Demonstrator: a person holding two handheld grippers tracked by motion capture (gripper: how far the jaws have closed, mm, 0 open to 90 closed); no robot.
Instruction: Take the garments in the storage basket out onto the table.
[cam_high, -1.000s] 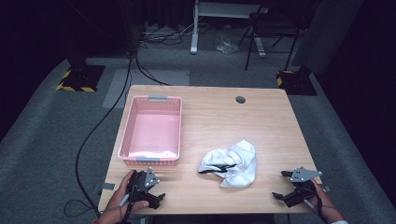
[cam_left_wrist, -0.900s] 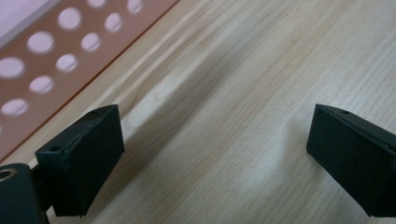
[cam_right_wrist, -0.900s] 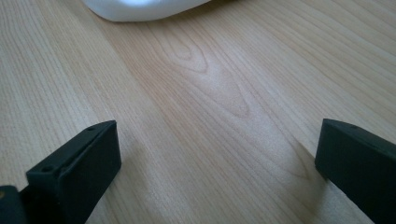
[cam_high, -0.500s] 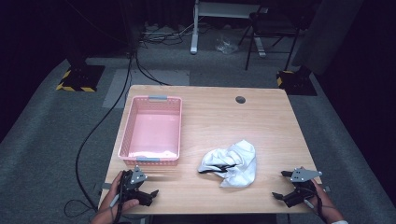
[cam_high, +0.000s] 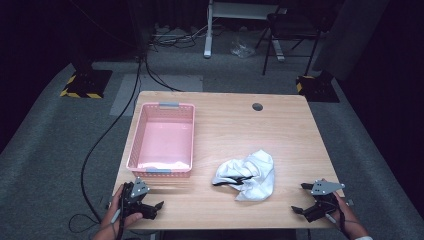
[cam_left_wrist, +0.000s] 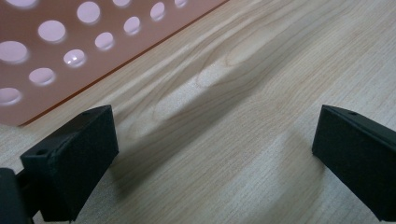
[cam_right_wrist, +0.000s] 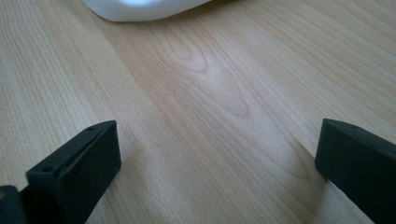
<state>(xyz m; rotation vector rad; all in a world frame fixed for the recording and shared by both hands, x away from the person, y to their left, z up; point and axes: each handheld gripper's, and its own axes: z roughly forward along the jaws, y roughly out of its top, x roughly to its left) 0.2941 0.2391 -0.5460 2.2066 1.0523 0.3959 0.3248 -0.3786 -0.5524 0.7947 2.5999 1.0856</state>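
Both grippers gaped wide, empty: the left gripper (cam_high: 152, 207) below the pink basket (cam_high: 161, 141), whose perforated wall (cam_left_wrist: 70, 42) its own view revealed; the right gripper (cam_high: 300, 199) beyond the white cloth (cam_high: 248, 173).

The table (cam_high: 280, 130) is pale wood with a clear, flowing grain and a smooth, faintly satin finish. The pink basket (cam_high: 161, 140) looks like smooth plastic, its wall pierced with round holes, while the white cloth (cam_high: 250, 172) is soft, crumpled fabric with a dark trim. Both grippers' jaws look like matt black plastic, and the floor (cam_high: 60, 135) is a rough grey carpet.
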